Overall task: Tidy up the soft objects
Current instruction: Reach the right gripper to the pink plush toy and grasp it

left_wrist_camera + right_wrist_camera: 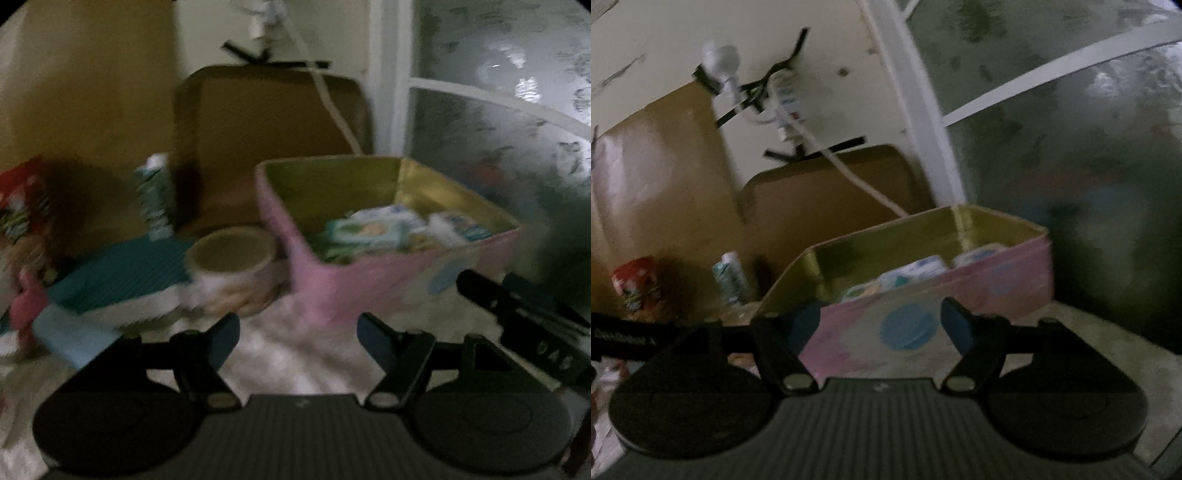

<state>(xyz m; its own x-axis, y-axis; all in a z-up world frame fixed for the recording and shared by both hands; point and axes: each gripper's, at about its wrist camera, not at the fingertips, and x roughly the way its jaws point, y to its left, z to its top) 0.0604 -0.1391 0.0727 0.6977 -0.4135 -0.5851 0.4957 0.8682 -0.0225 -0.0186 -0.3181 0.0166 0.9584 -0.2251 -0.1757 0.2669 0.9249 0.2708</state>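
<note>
1. Here, a pink rectangular tin box point(373, 284) with a shiny gold lining stands open on a pale, softly mottled cloth surface point(280, 362); its outer wall carries a round pale-blue patch, clearest in the right wrist view point(905, 328)
2. Inside the box lie several soft, flat packets point(373, 230) in white, green and blue wrapping, heaped against the far right side; blur hides their print
3. The left gripper point(298, 334) hangs low over the cloth just before the box's near corner; its jaws stand apart, the dark blue pads point(225, 338) bare, nothing between them
4. The right gripper point(875, 325) points almost level at the box's long pink wall; its jaws also stand apart and empty, the blue patch showing in the gap
5. In the left wrist view, the right gripper's black body shows at the right edge, beside the box
6. Left of the box sits a short round tin point(232, 269), open-topped with a gold inside, touching or just beside the box wall; I cannot tell which
7. Further left lies a teal ribbed cloth point(125, 269) with a white fluffy edge
8. Behind stand a slim patterned teal-and-white tube point(153, 195), a red printed container point(639, 280) and a brown rounded panel point(266, 136) against the cream wall
</note>
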